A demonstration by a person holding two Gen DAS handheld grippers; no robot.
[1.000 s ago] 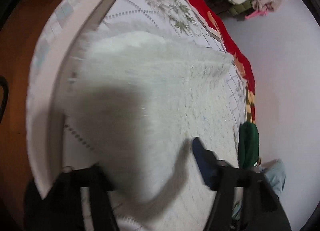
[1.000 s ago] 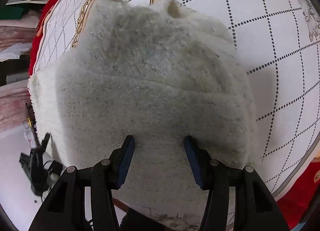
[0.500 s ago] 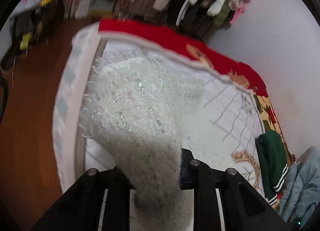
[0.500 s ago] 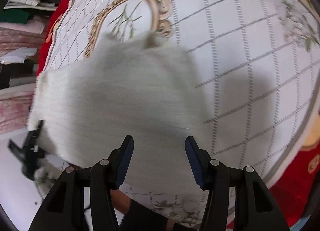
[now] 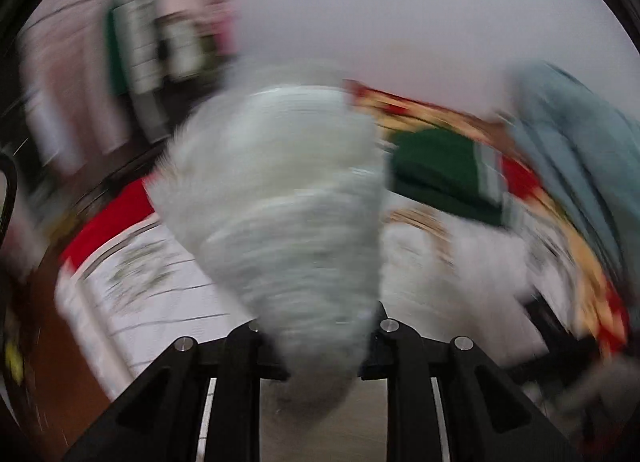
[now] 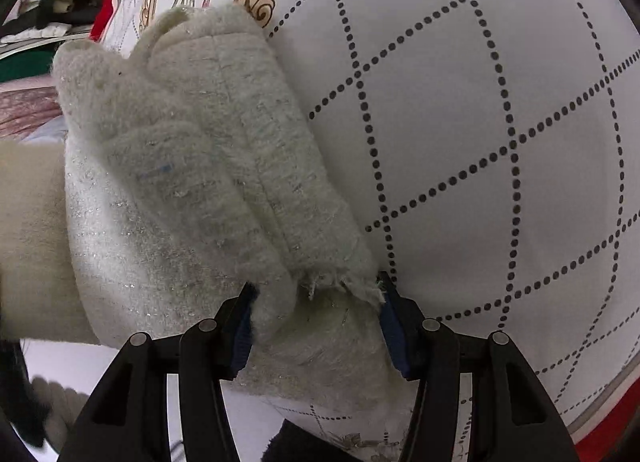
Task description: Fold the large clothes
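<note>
The white fuzzy garment (image 6: 192, 182) lies bunched in thick folds on the bed cover (image 6: 480, 122). My right gripper (image 6: 316, 318) points down at its near edge. Its jaws stand apart, and a frayed fold of the garment fills the gap between the blue pads (image 6: 390, 322). In the blurred left wrist view, my left gripper (image 5: 316, 326) is shut on a bunch of the same garment (image 5: 280, 190), which hangs raised above the bed and hides the fingertips.
A folded dark green garment (image 5: 440, 174) and a light blue one (image 5: 580, 150) lie at the far side of the bed. The cover has a red border (image 5: 108, 222). Piled clothes (image 5: 152, 54) stand behind, with wooden floor (image 5: 36, 342) at the left.
The left gripper closed on the garment, lifted it off the bed and rolled. The right gripper came down onto the near fold, which now sits between its jaws.
</note>
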